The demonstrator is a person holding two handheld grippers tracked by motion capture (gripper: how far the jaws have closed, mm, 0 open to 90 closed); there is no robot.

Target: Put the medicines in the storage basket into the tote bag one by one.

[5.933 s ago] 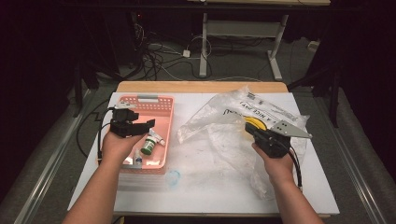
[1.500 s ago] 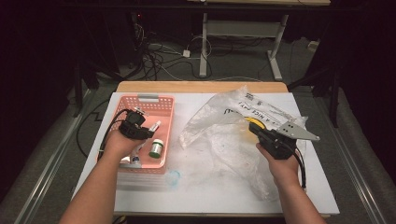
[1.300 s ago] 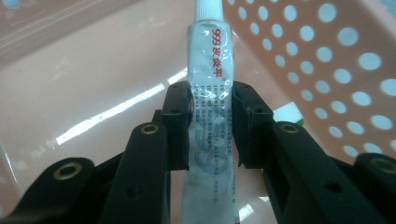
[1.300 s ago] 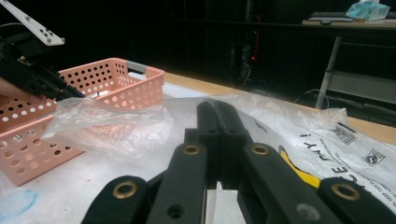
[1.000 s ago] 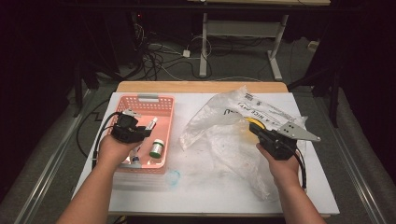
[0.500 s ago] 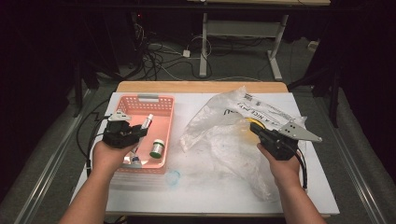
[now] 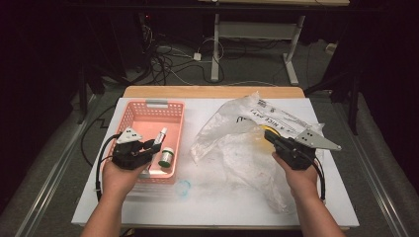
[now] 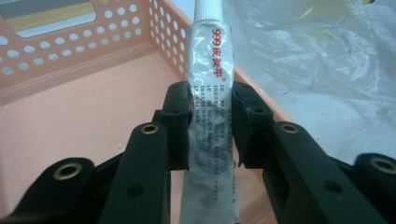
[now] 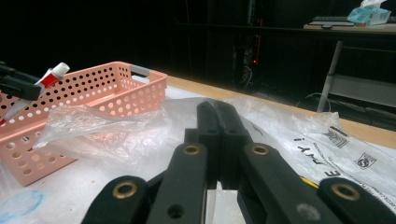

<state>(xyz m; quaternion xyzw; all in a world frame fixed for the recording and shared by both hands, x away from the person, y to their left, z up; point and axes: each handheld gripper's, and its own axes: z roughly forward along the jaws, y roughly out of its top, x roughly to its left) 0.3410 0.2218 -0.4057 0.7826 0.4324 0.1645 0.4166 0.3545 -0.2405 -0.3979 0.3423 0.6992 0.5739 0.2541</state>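
My left gripper (image 7: 152,146) is shut on a white ointment tube (image 7: 160,135) with red print, held over the near left part of the pink basket (image 7: 148,104). In the left gripper view the tube (image 8: 209,70) stands upright between the jaws (image 8: 211,116), cap end pointing away. A small bottle with a green cap (image 7: 166,157) lies in the basket. My right gripper (image 7: 271,137) is shut at the right side of a crumpled clear plastic bag (image 7: 242,148). In the right gripper view its jaws (image 9: 217,109) meet, seemingly pinching the bag film (image 9: 303,135).
A yellow item (image 7: 270,131) shows through the bag beside the right gripper. A small clear bluish ring (image 7: 183,187) lies on the white table in front of the basket. The basket wall (image 9: 107,84) and the tube's cap (image 9: 58,70) appear at left in the right gripper view.
The left gripper has drawn back to the left and toward the person, bringing the tube up out of the basket's middle. The right gripper has held still at the bag.
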